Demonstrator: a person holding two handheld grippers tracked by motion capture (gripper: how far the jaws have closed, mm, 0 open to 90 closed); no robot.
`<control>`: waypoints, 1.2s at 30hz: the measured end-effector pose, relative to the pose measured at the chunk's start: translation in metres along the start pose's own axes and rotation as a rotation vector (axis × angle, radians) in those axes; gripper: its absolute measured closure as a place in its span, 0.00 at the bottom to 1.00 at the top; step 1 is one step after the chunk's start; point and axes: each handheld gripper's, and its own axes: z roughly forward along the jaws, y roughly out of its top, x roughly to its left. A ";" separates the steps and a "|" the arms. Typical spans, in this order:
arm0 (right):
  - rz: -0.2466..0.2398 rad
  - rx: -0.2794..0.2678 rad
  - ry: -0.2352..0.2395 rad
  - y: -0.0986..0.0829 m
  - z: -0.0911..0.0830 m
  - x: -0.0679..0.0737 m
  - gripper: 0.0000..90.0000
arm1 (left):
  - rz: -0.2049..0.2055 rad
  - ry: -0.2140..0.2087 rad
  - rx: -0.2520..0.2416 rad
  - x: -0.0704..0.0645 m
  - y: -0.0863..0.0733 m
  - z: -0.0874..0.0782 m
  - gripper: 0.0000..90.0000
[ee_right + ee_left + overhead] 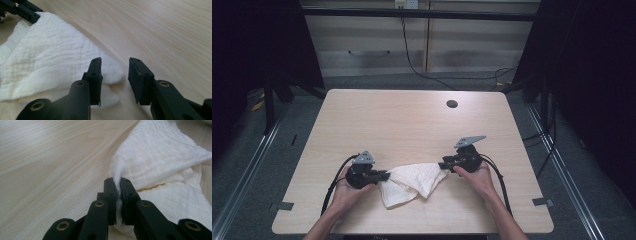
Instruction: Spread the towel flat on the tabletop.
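The left gripper (118, 192) pinches a fold of the crumpled white cotton cloth (160, 167); the right gripper (115, 75) gapes wide at that cloth's corner, holding nothing.

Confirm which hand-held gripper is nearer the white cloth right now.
Left. The left hand-held gripper is shut on a fold of the white cloth, so it touches it. The right hand-held gripper is open at the cloth's other corner, jaws not closed on it.
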 end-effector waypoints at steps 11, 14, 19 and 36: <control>-0.001 0.026 0.012 -0.004 0.011 -0.002 0.75 | -0.001 0.004 0.000 0.000 -0.001 0.000 0.94; -0.006 0.030 0.025 -0.005 0.012 0.001 0.82 | -0.002 0.004 -0.001 0.000 -0.001 0.000 0.94; -0.006 0.018 0.035 -0.004 0.010 0.004 0.98 | -0.005 0.003 -0.003 0.000 -0.001 0.000 0.93; 0.000 -0.114 0.059 0.021 -0.022 0.010 1.00 | -0.015 0.002 -0.020 0.002 0.000 0.000 0.90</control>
